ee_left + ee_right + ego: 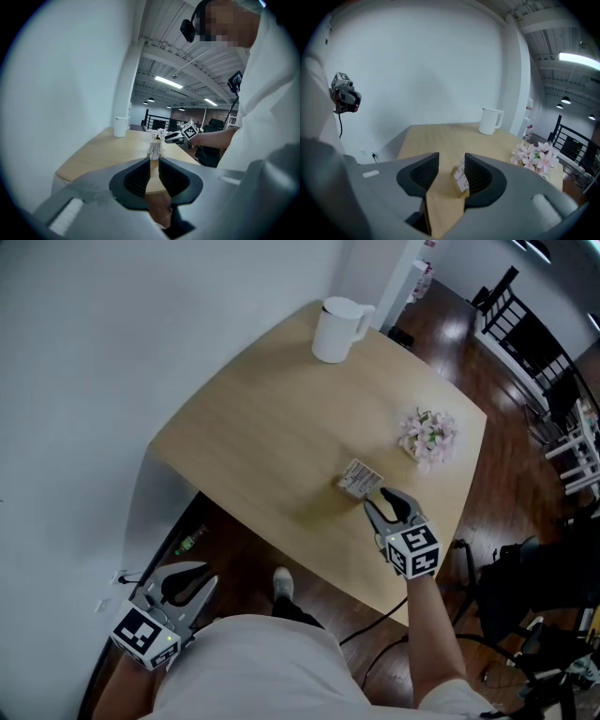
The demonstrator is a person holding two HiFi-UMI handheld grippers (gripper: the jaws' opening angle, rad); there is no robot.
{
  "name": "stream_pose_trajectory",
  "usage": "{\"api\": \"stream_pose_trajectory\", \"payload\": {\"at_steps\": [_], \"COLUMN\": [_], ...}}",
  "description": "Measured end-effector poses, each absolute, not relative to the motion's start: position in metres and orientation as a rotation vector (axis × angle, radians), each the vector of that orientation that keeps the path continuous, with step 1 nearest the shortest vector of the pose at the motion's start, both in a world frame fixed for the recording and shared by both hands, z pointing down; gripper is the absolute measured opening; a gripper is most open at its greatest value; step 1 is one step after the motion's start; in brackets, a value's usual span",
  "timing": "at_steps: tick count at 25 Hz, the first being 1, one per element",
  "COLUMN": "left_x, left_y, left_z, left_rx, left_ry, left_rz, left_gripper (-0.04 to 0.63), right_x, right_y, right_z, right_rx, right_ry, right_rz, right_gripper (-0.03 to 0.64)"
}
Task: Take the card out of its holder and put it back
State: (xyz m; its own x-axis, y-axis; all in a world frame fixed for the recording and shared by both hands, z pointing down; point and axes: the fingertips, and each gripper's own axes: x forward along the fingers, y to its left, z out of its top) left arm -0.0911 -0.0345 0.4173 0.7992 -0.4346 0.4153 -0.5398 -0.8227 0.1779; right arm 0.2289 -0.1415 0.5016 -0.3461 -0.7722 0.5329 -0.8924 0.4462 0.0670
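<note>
White jug [339,329] and pink flowers [428,437] on table [262,427]

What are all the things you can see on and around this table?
table: one, light wood, against the white wall.
kettle: one, white, on the table's far corner.
flowers: one bunch, pink, near the table's right edge.
card: one, white with print, standing in its holder close to the table's near edge.
holder: one, tan wood, under the card.
right gripper: one, grey, over the table, open, with the card and holder between its jaws.
left gripper: one, grey, low beside the table, jaws slightly apart, nothing between them.
</note>
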Motion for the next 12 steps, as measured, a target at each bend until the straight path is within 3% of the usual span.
{"api": "stream_pose_trajectory", "payload": {"at_steps": [12], "left_x": [-0.206], "left_y": [0.057], "left_z": [0.407], "left_rx": [2.827], "left_ry": [-0.517], "left_rz": [0.473], "left_gripper": [0.063], "right_x": [0.070], "right_y": [0.079], "right_z": [0.431], "right_rx": [1.604], "right_ry": [-2.160], "right_rz": [0.325], "right_gripper": [0.166]}}
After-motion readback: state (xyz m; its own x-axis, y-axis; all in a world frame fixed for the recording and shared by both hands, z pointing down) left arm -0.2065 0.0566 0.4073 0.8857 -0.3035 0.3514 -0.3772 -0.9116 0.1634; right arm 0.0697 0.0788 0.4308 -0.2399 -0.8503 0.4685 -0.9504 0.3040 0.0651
